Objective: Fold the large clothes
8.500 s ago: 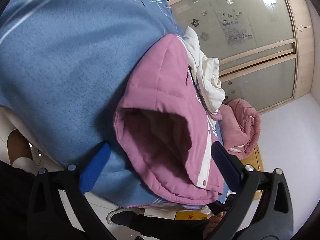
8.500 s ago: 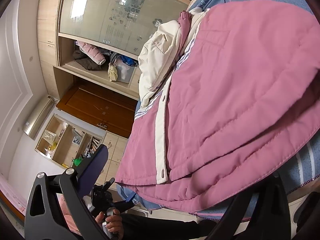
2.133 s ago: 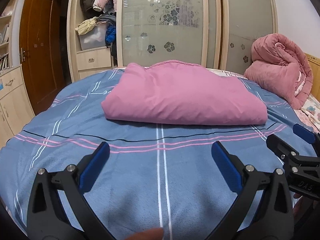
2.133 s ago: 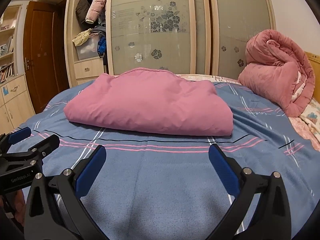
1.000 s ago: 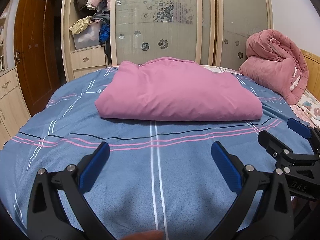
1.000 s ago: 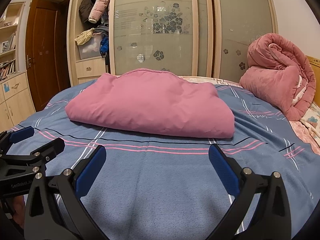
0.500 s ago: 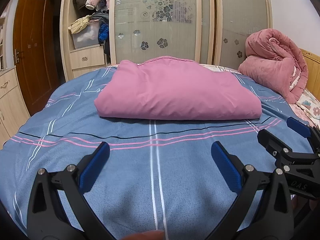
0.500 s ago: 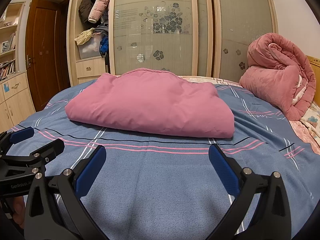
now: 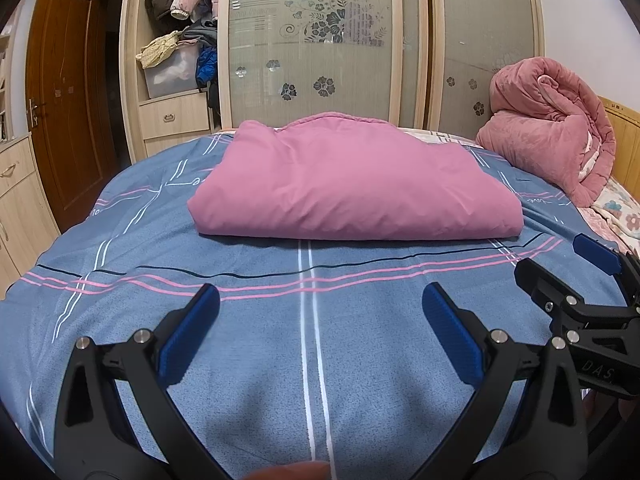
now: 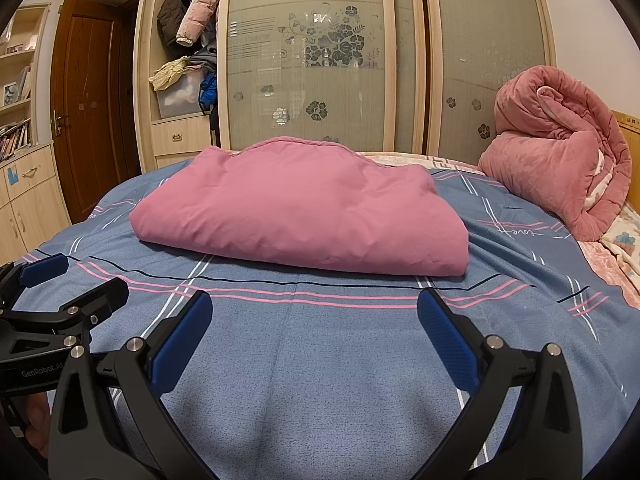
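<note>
Lying folded into a thick rectangle, the pink padded jacket (image 9: 352,188) sits mid-bed on the blue striped bedsheet (image 9: 312,352), toward the far edge by the wardrobe (image 9: 320,40), w/ its folded edge facing the cameras. Left gripper (image 9: 316,312) hovers over the near part of the bed, fingers (image 9: 192,332) spread wide & released, nothing btwn them. Right gripper (image 10: 312,316) is alongside, just beside the left one, fingers (image 10: 448,340) likewise apart & empty. Both are well short of the jacket, not touching it. A rolled pink quilt (image 10: 560,152) sits at the bed's right edge, apart from the jacket.
</note>
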Demonstrator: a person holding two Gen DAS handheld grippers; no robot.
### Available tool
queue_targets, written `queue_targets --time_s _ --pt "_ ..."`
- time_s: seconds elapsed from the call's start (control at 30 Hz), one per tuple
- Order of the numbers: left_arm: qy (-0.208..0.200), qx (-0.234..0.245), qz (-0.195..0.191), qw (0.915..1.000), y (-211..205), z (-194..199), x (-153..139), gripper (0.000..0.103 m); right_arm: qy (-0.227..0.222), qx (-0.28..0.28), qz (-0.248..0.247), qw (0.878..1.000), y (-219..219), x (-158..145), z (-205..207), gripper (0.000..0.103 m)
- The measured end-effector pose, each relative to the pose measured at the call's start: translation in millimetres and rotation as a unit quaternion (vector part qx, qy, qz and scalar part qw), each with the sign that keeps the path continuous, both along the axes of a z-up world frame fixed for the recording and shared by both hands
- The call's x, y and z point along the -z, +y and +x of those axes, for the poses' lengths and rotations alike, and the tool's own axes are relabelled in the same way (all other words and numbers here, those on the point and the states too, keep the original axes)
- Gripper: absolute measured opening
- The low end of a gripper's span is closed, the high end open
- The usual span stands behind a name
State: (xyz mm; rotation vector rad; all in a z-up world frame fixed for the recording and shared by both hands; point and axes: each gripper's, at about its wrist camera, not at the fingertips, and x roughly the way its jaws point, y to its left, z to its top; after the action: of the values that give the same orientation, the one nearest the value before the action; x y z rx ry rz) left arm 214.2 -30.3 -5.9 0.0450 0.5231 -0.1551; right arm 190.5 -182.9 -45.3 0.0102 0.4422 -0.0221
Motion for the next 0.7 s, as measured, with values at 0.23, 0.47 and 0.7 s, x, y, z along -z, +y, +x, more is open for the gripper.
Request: queue_targets --time_s 0.23,0.47,0.7 --pt "-0.001 0.001 0.0 1.0 0.3 0.0 -0.4 0.101 -0.001 0.0 0.0 1.0 0.2 -0.3 -0.4 0.102" --pt "0.002 0.003 -0.002 1.0 1.1 -0.1 -0.5 0.101 -0.001 0.0 0.0 1.0 0.2 -0.2 -0.1 0.102" --pt "0.003 0.005 -0.003 1.0 1.6 0.8 -0.2 0.101 -0.001 0.0 0.0 1.0 0.1 -0.1 0.0 0.102"
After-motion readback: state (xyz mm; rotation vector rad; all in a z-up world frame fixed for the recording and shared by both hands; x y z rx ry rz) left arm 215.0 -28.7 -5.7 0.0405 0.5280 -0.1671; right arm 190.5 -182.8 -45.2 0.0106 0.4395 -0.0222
